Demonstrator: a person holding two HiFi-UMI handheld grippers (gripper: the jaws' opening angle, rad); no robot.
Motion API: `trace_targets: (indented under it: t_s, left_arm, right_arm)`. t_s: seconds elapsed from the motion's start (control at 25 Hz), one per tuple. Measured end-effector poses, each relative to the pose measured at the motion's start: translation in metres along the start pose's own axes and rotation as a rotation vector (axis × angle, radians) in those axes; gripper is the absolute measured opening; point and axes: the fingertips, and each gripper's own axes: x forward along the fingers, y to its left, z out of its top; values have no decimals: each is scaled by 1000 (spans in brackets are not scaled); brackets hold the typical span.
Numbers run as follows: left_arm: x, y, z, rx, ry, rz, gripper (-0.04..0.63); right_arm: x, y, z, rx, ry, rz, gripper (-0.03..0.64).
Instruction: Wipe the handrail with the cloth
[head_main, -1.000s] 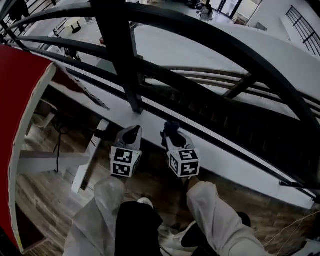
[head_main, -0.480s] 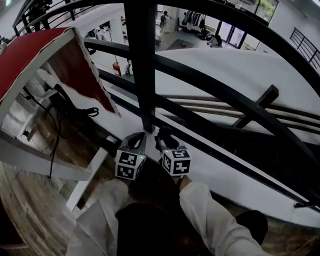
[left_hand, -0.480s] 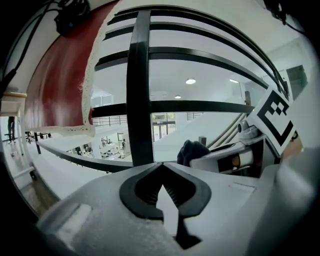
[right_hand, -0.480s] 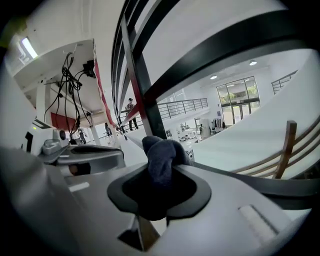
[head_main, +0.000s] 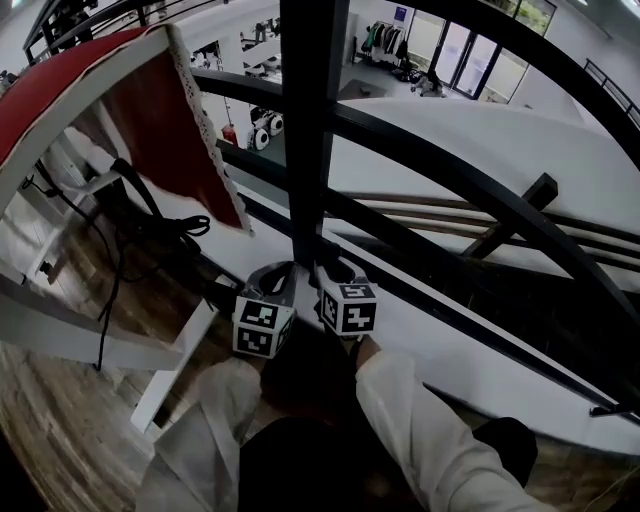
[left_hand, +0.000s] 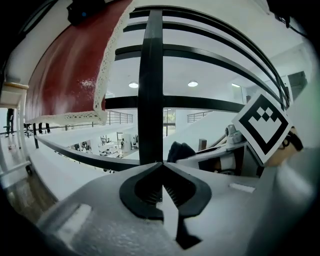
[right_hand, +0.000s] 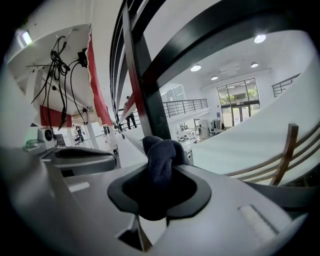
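Observation:
The black handrail arcs across the top of the head view, carried by a thick black upright post. Both grippers sit low at the foot of that post, side by side. My right gripper is shut on a bunched dark blue cloth, which sticks out past its jaws close to the post. My left gripper is shut with nothing in it, and points straight at the post. In the left gripper view, the cloth shows just right of the post.
A lower black rail crosses behind the post. A red board with a white lace edge leans at the left, above black cables. A white ledge runs under the railing. Wooden floor lies below left.
The two grippers have drawn closer together and now sit on either side of the post's foot. The head view has swung, bringing the post to the centre. Cloth still held.

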Motion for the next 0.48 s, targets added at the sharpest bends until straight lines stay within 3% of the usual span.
trace_targets:
  t_s: [0.28, 0.48]
  left_arm:
    - [14, 1, -13, -35, 25, -12, -2]
    - [18, 4, -17, -41, 46, -18, -2]
  right_arm:
    - [16, -1, -2, -32, 21, -11, 91]
    - [28, -3, 0, 10, 42, 1, 91]
